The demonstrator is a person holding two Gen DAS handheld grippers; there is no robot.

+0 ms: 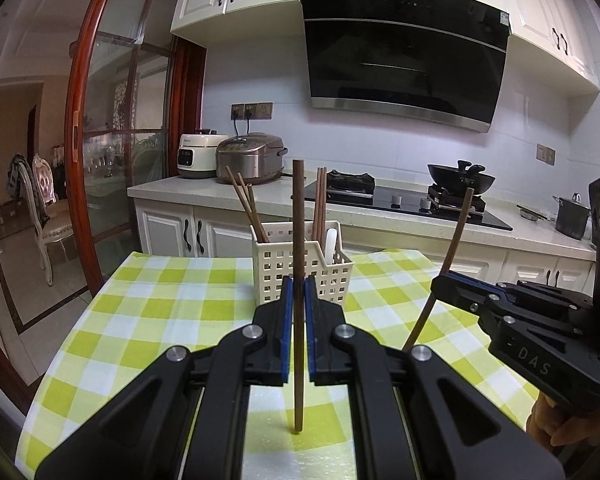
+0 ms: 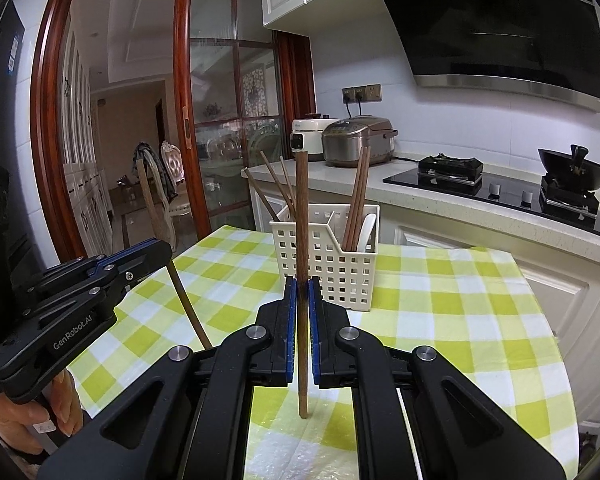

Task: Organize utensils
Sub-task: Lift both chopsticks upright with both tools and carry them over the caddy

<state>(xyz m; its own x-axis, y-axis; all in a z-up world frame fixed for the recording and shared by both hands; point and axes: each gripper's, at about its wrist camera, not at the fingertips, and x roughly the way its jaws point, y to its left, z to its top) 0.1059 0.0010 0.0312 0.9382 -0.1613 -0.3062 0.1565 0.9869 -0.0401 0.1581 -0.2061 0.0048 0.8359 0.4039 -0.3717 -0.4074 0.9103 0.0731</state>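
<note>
We are inspecting a table with a green checked cloth (image 1: 148, 320).

Left gripper (image 1: 299, 292): its jaws are clamping one brown chopstick (image 1: 298, 240), which is standing near upright with its lower end hanging just above the cloth.

White basket (image 1: 300, 268): it is sitting at twelve o'clock from both grippers, near the far edge of the table. Other chopsticks are leaning in its left section, and more are standing with a white spoon (image 1: 331, 242) in the right section.

Right gripper (image 2: 303, 292): its jaws are pinching a second chopstick (image 2: 301, 216), also near upright.

We judge both sticks are awaiting delivery. We are recommending lifting each until its lower tip clears the rim, keeping it vertical, entering one at a time, and releasing only once the tip is inside a section.
</note>
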